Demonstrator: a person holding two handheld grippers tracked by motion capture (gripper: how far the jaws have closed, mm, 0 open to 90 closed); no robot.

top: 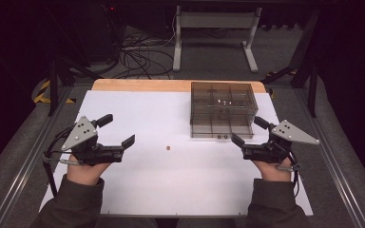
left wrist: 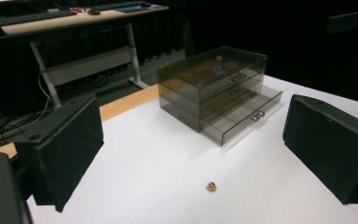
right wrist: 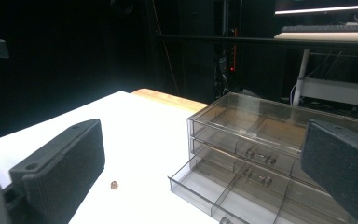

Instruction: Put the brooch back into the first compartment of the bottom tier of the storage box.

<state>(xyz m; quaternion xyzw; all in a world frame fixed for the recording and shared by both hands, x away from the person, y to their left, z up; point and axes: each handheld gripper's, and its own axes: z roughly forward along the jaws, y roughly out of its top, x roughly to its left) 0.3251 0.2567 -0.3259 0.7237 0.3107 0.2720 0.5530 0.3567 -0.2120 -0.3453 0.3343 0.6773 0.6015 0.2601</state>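
A tiny gold-brown object (top: 168,148) lies on the white table sheet near the middle; it also appears ahead of my left gripper's jaws (left wrist: 210,186) and to the left of my right gripper's jaws (right wrist: 114,185). A smoky clear drawer box (top: 223,109) stands at the back right, its bottom drawer (left wrist: 242,116) pulled out and seemingly bare inside (right wrist: 228,191). My left gripper (top: 118,131) rests at the left, jaws wide apart, nothing between them. My right gripper (top: 249,131) hovers just in front of the box, jaws also wide apart and bare.
The white sheet (top: 171,180) covers a wooden table whose back edge (top: 142,85) shows. Behind it, a white desk frame (top: 214,33) and loose cables (top: 142,57) sit on the floor. Metal rails (top: 24,156) run along both table sides.
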